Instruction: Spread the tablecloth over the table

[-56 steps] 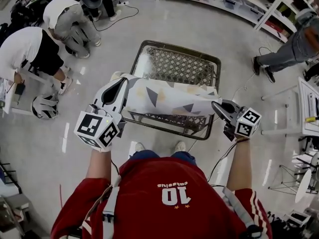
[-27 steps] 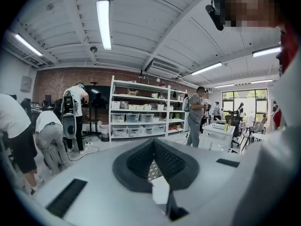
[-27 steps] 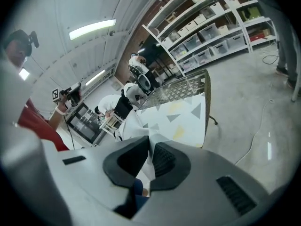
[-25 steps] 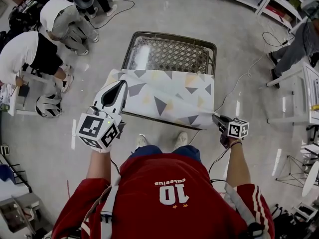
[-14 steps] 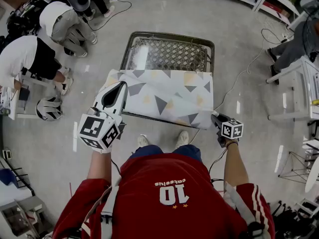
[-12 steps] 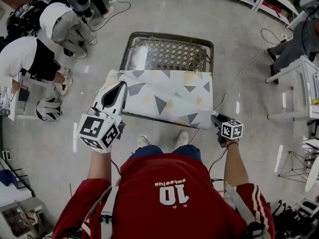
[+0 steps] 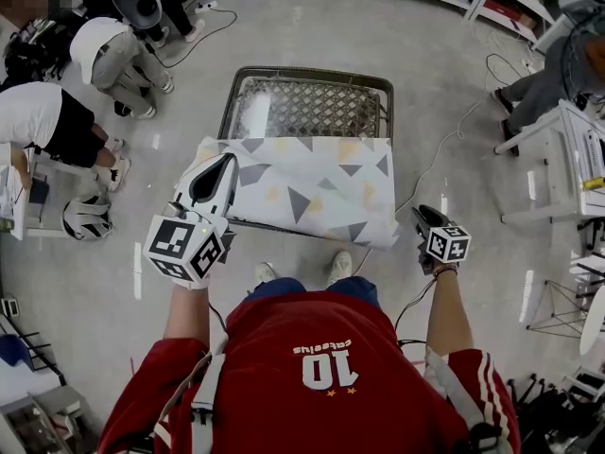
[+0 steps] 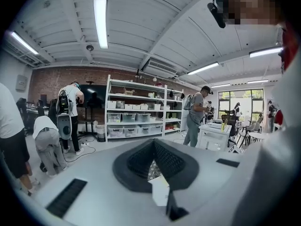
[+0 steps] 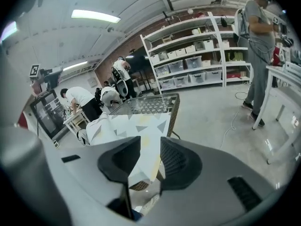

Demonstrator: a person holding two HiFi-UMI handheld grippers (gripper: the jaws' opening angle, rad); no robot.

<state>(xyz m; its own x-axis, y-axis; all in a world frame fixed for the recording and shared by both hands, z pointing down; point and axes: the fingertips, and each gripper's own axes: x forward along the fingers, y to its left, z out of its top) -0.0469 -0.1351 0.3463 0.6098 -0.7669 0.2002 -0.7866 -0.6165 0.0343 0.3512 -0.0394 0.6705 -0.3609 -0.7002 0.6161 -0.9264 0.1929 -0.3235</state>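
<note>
A white tablecloth [image 7: 302, 187] with grey and yellow triangles lies over the near half of the mesh-topped table [image 7: 383, 85]; the far half is bare. My left gripper [image 7: 227, 164] is at the cloth's near left corner, shut on it, and a white scrap of cloth [image 8: 159, 192] shows between its jaws [image 8: 154, 161]. My right gripper [image 7: 422, 216] hangs just right of the near right corner, apart from it. Its jaws have just been opening and stand open [image 9: 149, 142], nothing between them, with the tablecloth [image 9: 136, 126] and table [image 9: 176, 108] beyond.
Two people [image 7: 66, 102] crouch on the floor at the left and another person [image 7: 558, 69] stands at the right. A white table [image 7: 579, 164] is at the right edge. Cables [image 7: 444, 149] trail on the floor. Shelves line the back wall.
The right gripper has let go of the cloth's near right corner, opened, and moved off to the right. The cloth has settled on the table's near half. The left gripper has kept still.
</note>
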